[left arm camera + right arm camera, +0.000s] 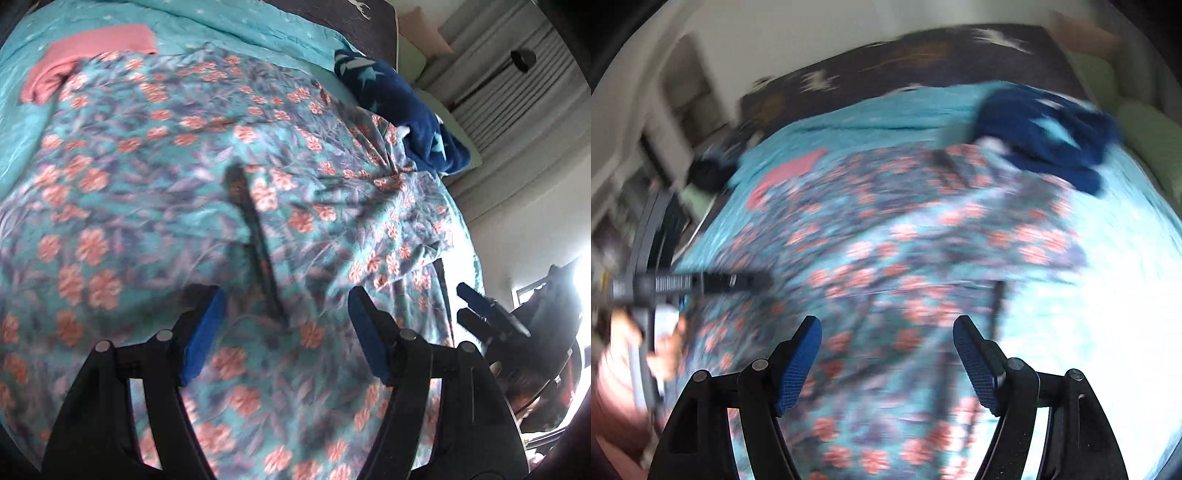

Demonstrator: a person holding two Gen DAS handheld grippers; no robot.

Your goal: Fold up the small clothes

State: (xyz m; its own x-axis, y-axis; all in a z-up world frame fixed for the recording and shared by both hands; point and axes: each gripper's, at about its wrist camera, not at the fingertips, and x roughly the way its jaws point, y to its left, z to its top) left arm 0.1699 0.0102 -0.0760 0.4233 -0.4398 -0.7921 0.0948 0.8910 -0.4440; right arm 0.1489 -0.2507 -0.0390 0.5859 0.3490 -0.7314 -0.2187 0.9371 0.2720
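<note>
- Broadly spread over a bed: teal sheet [221, 22], crinkled, dotted with small pale stars, bare along the far edge and at the left side.
- Laid flat on that sheet, filling most of both views: floral garment [177, 155], thin woven cloth, teal ground with coral blossoms and purplish leaves, softly wrinkled, gathered into creases towards the far right; also seen blurred in the right wrist view [894, 236].
- Running down the garment's middle: dark narrow strip [258, 240], long and slightly bent, kind impossible to tell through the blur.
- Beyond the sheet at the head of the bed: dark blanket [923, 59] with pale animal figures.
- Heaped at the garment's far right corner: navy fleece [410, 110], plush, printed with light stars, touching the floral cloth's edge.
- Partly tucked under the garment's far left corner: pink cloth [92, 48], smooth, flat, roughly rectangular.
- Hovering low over the near part of the floral garment: left gripper [286, 325], black arms with blue textured pads, jaws spread wide, nothing between them.
- Likewise poised above the garment's near right portion: right gripper [886, 354], pointing up the bed, blue pads set wide apart, gripping nothing; visible too at the right edge of the left wrist view [480, 314].
- Wrapped round the left gripper's handle at the left edge of the right wrist view: person's hand [665, 343], heavily smeared.
</note>
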